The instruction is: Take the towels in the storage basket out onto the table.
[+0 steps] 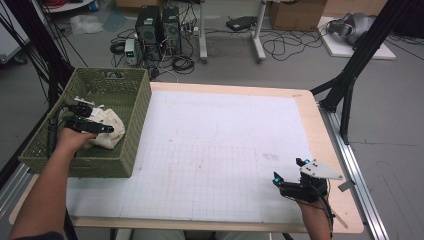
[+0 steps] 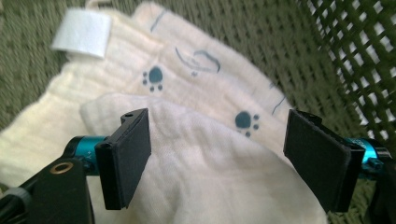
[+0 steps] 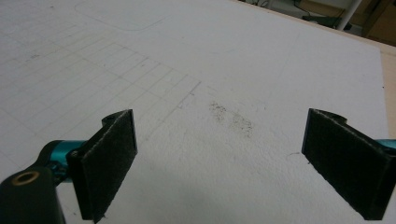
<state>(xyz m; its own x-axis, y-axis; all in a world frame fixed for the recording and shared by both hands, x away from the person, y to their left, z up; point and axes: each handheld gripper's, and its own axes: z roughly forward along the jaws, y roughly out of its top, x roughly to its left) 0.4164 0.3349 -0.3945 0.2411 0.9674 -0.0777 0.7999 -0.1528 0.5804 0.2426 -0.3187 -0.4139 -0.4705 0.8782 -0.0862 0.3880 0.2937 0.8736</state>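
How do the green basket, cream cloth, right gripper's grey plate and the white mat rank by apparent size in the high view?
1. white mat
2. green basket
3. cream cloth, partly hidden by the left gripper
4. grey plate, close to the cloth, so that pair is unsure

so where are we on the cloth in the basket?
Nothing looks done: the cream cloth lies in the green basket. In hand: the left gripper is over it, jaws open either side of a fold, not clamped. Left: grip and lift. The right gripper waits open over the mat.
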